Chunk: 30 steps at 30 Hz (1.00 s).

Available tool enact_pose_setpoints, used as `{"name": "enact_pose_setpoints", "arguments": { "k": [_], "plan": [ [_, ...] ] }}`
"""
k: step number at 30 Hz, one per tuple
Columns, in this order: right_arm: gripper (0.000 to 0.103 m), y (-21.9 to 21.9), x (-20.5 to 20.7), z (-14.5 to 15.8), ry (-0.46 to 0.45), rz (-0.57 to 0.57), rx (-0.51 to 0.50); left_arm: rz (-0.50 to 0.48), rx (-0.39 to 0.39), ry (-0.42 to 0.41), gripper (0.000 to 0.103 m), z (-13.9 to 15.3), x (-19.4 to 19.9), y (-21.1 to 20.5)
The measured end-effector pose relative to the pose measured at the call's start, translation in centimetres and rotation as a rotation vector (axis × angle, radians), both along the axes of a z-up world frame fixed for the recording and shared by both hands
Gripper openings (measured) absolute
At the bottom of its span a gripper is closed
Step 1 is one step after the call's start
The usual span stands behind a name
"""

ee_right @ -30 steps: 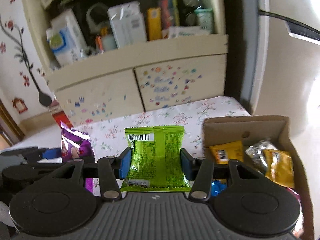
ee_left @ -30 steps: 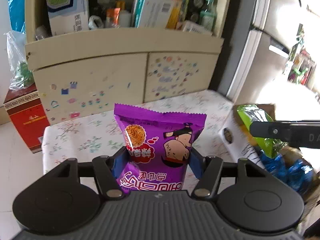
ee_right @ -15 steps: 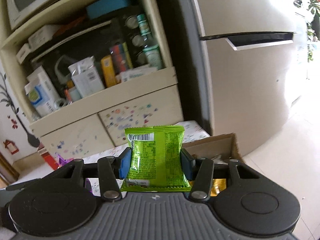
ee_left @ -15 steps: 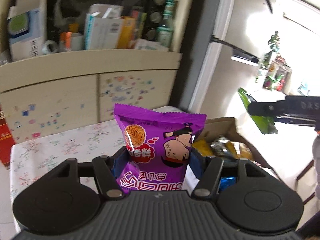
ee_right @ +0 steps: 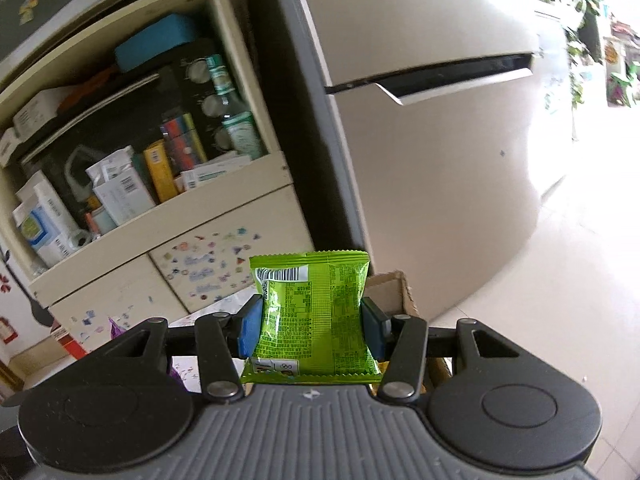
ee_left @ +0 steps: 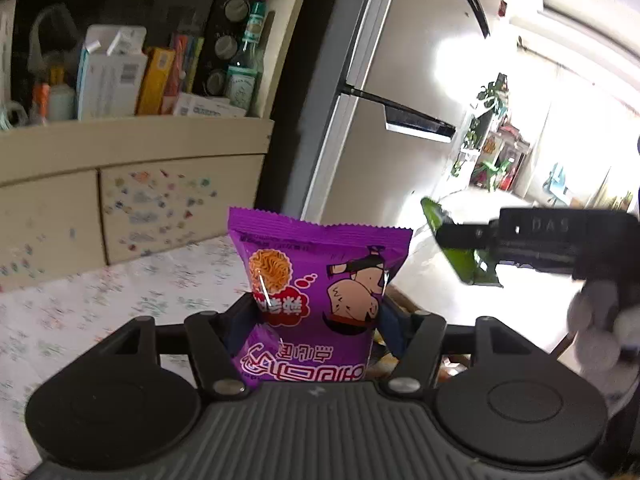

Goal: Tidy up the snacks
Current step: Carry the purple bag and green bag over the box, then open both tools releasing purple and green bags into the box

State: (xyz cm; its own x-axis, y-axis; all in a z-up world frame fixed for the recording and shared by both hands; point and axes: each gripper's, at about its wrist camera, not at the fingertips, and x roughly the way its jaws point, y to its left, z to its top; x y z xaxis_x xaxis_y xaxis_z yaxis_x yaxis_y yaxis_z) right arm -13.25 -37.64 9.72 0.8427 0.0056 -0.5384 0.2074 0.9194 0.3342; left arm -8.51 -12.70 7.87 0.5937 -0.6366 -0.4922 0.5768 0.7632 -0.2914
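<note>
My left gripper [ee_left: 314,322] is shut on a purple noodle-snack packet [ee_left: 316,296], held upright above the floral tablecloth [ee_left: 120,300]. My right gripper [ee_right: 312,330] is shut on a green snack packet [ee_right: 314,312], its barcode side facing the camera. In the left wrist view the right gripper [ee_left: 468,240] shows from the side at the right, with the green packet [ee_left: 464,256] edge-on between its jaws. The corner of a cardboard box [ee_right: 394,294] peeks out behind the green packet. A sliver of the purple packet [ee_right: 116,326] shows at the left of the right wrist view.
A cream cabinet [ee_left: 140,184] with stickered doors and a shelf crowded with cartons and bottles [ee_right: 160,168] stands behind the table. A tall fridge [ee_right: 420,140] stands to its right, with pale floor [ee_right: 560,300] beyond. A red box [ee_right: 68,342] sits low at the left.
Both grippers have swung to the right and tilted up, each still holding its packet. The open box of snacks has dropped almost out of sight, and the fridge and bright floor fill more of both views.
</note>
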Motion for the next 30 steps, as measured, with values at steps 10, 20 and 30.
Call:
{"name": "enact_pose_setpoints", "arguments": {
  "k": [10, 20, 30],
  "plan": [
    [0.057, -1.4, 0.1, -1.0, 0.052, -0.056, 0.041, 0.010, 0.011, 0.013, 0.063, -1.0, 0.8, -3.6],
    [0.069, -2.5, 0.5, -1.7, 0.086, -0.096, 0.094, 0.066, 0.074, 0.036, 0.077, -1.9, 1.3, -7.9],
    [0.090, -3.4, -0.8, -1.0, 0.068, -0.084, 0.091, 0.153, 0.164, 0.010, 0.101, 1.3, -1.6, -8.5]
  ]
}}
